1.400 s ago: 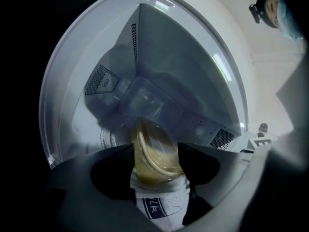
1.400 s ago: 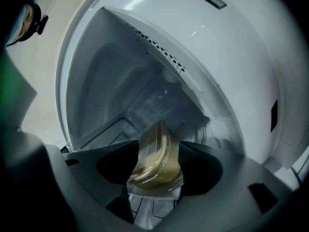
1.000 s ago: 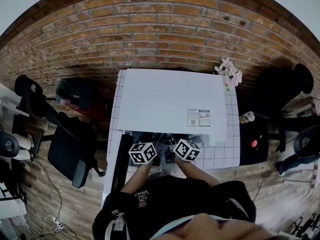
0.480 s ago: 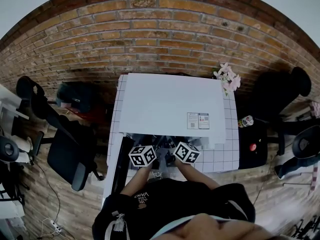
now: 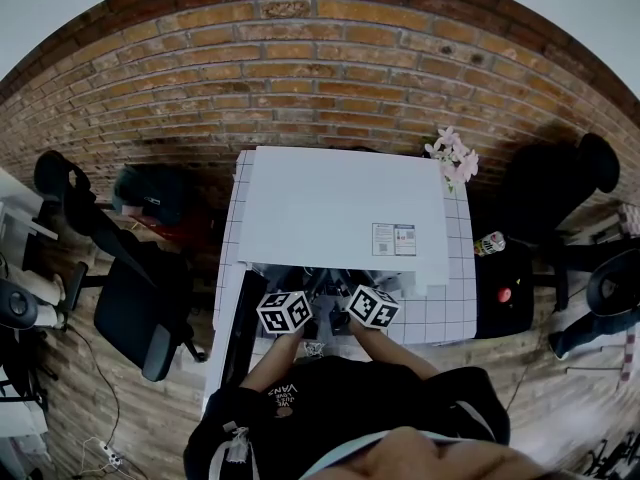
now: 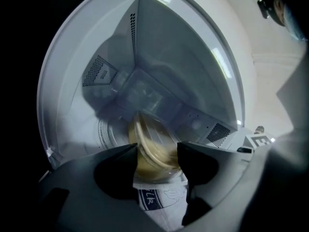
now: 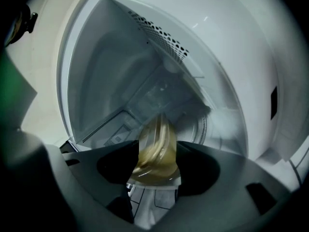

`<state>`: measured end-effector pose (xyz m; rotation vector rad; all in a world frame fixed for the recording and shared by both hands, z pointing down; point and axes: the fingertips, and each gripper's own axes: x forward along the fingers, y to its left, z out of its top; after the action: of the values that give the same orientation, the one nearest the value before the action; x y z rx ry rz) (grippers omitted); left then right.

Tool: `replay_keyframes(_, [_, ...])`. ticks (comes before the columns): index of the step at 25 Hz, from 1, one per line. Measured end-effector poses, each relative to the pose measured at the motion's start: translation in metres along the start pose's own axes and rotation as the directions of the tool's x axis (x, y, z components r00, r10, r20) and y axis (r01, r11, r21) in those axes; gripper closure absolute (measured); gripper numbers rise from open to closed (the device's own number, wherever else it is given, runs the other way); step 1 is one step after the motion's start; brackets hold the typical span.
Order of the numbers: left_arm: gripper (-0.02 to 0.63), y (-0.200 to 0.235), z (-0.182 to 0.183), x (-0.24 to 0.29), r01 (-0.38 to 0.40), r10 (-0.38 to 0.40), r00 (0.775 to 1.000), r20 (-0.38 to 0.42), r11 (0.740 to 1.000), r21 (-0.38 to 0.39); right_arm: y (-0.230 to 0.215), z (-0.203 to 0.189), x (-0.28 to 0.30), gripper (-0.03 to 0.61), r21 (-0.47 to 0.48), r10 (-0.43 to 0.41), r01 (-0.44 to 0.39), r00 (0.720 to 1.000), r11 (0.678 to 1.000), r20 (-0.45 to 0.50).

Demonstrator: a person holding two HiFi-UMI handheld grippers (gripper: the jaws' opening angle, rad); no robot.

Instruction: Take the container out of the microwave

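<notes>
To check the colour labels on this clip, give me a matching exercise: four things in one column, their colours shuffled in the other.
Things:
1. container
2. microwave
3. flowers
4. chair

Colours:
A. black
B. white
C. yellowish
D. pink

Pairs: 1-C, 2-B, 3-D, 4-A

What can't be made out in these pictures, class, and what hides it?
- Head view: the microwave roof hides its own cavity.
- Both gripper views: blur hides what the container holds.
- Left gripper view: the jaws cut off the printed sheet's lettering.
</notes>
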<state>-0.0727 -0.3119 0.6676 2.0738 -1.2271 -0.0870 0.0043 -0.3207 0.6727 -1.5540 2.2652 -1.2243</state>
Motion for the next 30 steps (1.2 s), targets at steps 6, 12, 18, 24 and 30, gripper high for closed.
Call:
replay_keyframes(6, [0.347,-0.003,0.0,-0.007,-0.006,0.006,1.0,0.01,1.0,-0.002,0.004,-0.002,-0.006,0.345,0.004,0.008,-0.008,1.0,1.0,-0.001])
replay_keyframes(12, [0.347,-0.008,-0.002,-0.013,-0.01,0.01,1.0,0.017,1.0,0.0,0.005,-0.004,-0.014,0.345,0.009,0.013,-0.013,1.0,1.0,-0.003])
replay_keyframes(18, [0.348,-0.013,-0.003,-0.023,-0.007,0.007,1.0,0.023,1.0,0.005,0.011,-0.005,-0.023,0.345,0.014,0.025,-0.025,1.0,1.0,-0.003])
replay_keyframes(24, [0.348,-0.02,-0.007,-0.032,-0.003,0.003,1.0,0.031,1.0,0.007,0.014,-0.008,-0.034,0.345,0.016,0.032,-0.032,0.999,0.999,-0.004])
replay_keyframes(30, [0.348,-0.028,-0.013,-0.04,-0.001,0.001,0.999,0.035,1.0,0.011,0.015,-0.01,-0.047,0.345,0.014,0.037,-0.037,0.999,0.999,-0.005])
